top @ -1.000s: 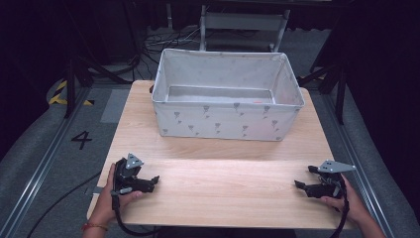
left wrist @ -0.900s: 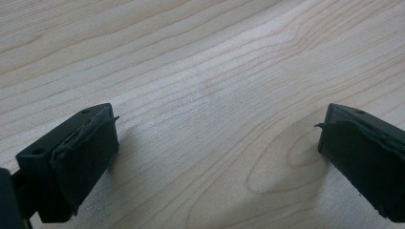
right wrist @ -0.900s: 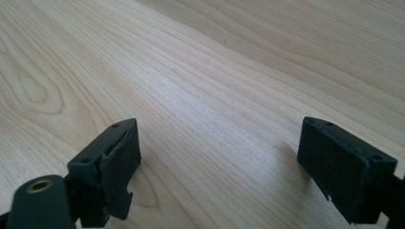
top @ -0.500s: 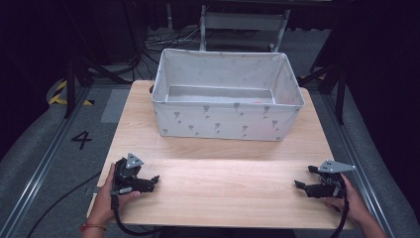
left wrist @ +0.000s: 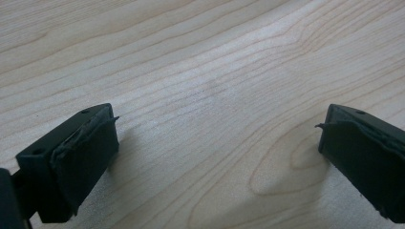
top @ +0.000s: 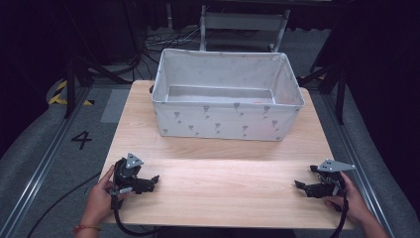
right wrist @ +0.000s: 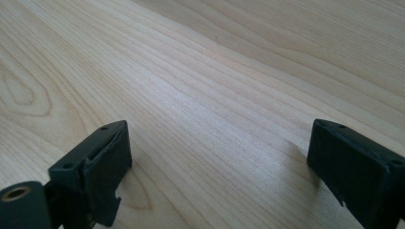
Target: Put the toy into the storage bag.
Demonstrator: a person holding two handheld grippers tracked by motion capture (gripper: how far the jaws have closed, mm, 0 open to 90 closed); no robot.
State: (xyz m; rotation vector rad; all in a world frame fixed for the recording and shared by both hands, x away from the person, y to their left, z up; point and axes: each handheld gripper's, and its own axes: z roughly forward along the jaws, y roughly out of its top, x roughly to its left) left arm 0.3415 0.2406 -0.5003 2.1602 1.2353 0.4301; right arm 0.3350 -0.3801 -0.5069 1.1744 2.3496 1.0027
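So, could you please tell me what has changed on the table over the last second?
Only the right claw: its jaws have just been opening a little, with nothing between them. Both hands rest at the near edge of the light wooden table, the left claw open and empty, and the white fabric bin sits at the far side as before.

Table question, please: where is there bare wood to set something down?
The wide strip of table between the left gripper and the right gripper, in front of the fabric bin, is bare. Narrow margins run beside the bin. The far half is crowded by the bin itself.
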